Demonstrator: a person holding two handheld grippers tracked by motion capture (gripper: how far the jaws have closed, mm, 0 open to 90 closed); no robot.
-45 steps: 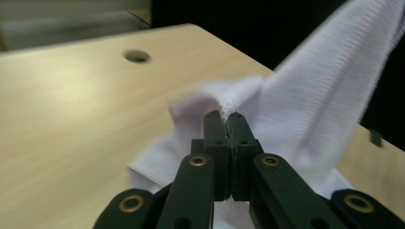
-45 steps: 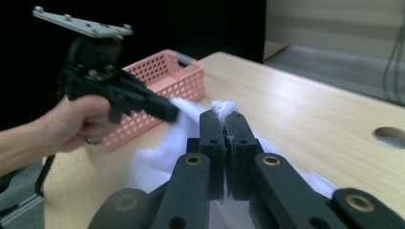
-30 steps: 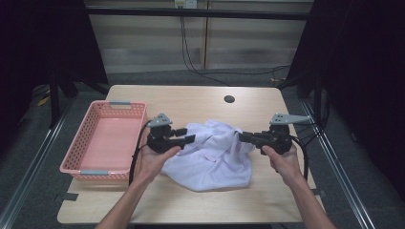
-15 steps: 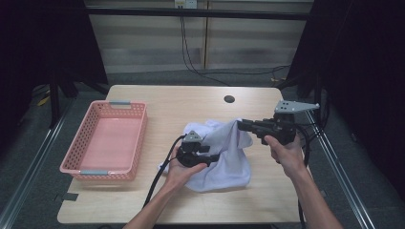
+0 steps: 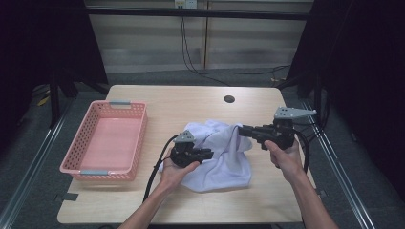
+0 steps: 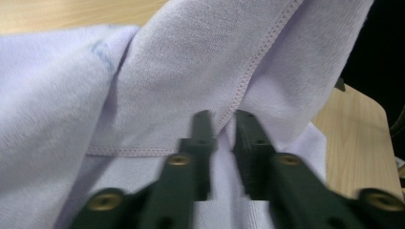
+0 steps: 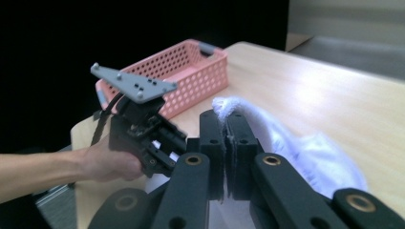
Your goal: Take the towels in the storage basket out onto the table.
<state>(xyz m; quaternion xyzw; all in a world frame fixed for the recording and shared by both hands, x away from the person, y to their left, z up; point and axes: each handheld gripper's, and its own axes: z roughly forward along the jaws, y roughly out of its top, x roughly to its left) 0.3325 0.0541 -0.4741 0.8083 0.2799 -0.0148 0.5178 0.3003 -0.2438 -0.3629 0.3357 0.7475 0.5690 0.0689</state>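
Towel [image 5: 224, 152] pinched between fingers of both grippers, left gripper [image 5: 208, 153] and right gripper [image 5: 241, 130].

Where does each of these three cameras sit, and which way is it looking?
High view: above the person's side, looking forward and down on the table; both forearms show.
Left gripper view: rides the left gripper, facing the towel.
Right gripper view: rides the right gripper, facing the basket and the other hand.
All share the towel.

Fixed high camera looks forward and down over the table [image 5: 143, 200]; each gripper camera peers closely along its own jaws, sharing the lilac towel [image 5: 224, 157] [image 6: 191, 71] [image 7: 305, 152], the right's also facing the pink basket [image 7: 191, 71]
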